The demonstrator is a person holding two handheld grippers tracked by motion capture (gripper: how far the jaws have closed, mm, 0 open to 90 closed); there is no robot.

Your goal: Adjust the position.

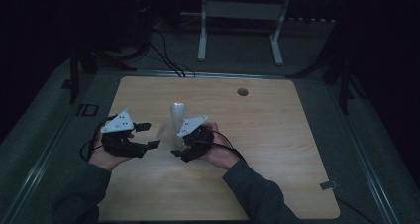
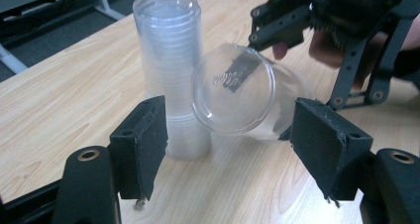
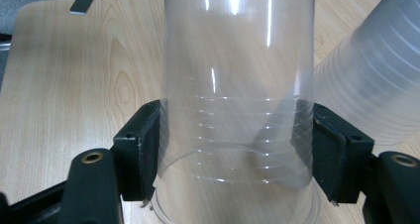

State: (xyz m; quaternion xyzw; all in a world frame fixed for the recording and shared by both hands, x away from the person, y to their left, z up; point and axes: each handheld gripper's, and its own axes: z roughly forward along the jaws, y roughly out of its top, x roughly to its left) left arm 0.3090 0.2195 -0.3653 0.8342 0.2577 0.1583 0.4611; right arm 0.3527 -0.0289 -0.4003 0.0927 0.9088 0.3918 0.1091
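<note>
My right gripper (image 3: 236,149) is closed on one clear cup (image 3: 237,85); both pads press its ribbed wall near the rim, and the wall bends in a little there. In the left gripper view this cup (image 2: 233,95) lies on its side in the air, its flat bottom turned toward my left gripper (image 2: 237,149), and it hangs just beside the stack (image 2: 171,70), at the stack's lower half. I judge that this cup is already off the stack, so the separating step is done for one cup.

My left gripper is wide open and holds nothing. Its two pads stand apart, with the free cup between and beyond them, but they do not touch it. In the high view the left gripper (image 1: 148,135) sits left of the stack (image 1: 177,120), and the right gripper (image 1: 181,152) sits just in front of the stack, on its right side.

The stack stands upright on the table (image 1: 277,149), and many cups remain in it. What is left, I think: to put this cup down somewhere on the table, away from the stack, and then to take the next ones. Behind the stack, far away, there is a small round hole (image 1: 242,91) in the table.
</note>
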